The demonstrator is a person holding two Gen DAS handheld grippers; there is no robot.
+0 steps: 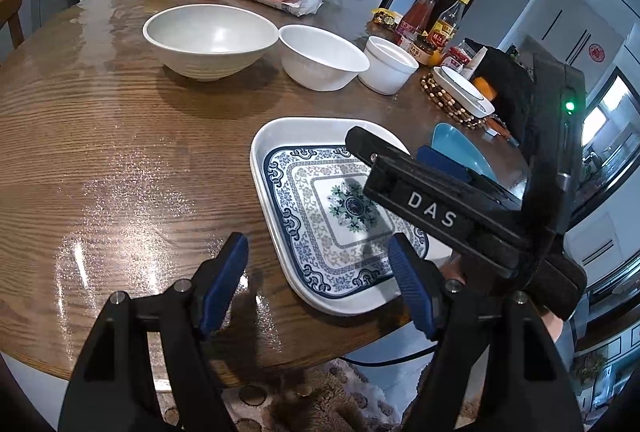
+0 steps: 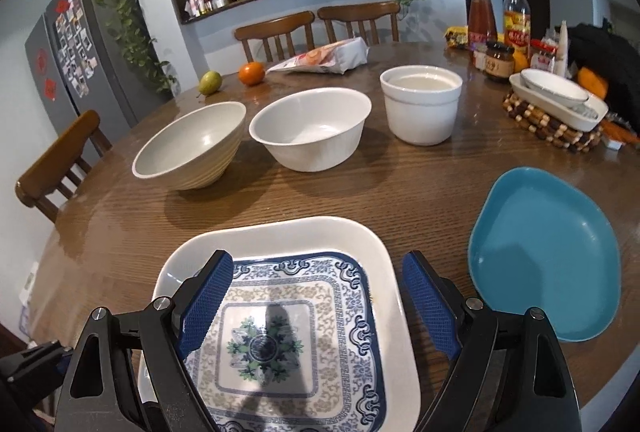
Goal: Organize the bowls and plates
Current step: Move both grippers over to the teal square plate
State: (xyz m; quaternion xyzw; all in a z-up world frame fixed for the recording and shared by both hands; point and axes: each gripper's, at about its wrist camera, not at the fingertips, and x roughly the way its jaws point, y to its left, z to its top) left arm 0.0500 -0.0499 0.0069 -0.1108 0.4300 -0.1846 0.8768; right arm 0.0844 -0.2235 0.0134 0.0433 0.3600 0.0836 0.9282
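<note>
Risk is concentrated at the near edge of the wooden table [image 2: 400, 192], where the patterned square plate [image 2: 280, 312] is lying flat with its near rim close to, perhaps slightly over, that edge. The right gripper [image 2: 316, 300] is held low above this plate with its blue fingers [image 2: 204, 304] spread wide and nothing pinched between them; the left gripper [image 1: 320, 284] is likewise spread and empty, poised at the plate's left side. A push from either gripper toward the near side could send the plate off the table. A grip taken on the shallow, glossy rim could slip, since little depth is offered for the pads. To the right, just beside the square plate, the blue plate [image 2: 548, 252] lies flat, and a careless swing of the right gripper could knock it. Farther off, three bowls are set in a row: the ribbed bowl [image 2: 192, 148] at left, the white bowl [image 2: 310, 128] in the middle, and the straight-sided white bowl [image 2: 420, 104] at right. The two left bowls stand very close together, so a reach for one could disturb the other. With both grippers crowded over one plate, a collision between them is also judged possible.
</note>
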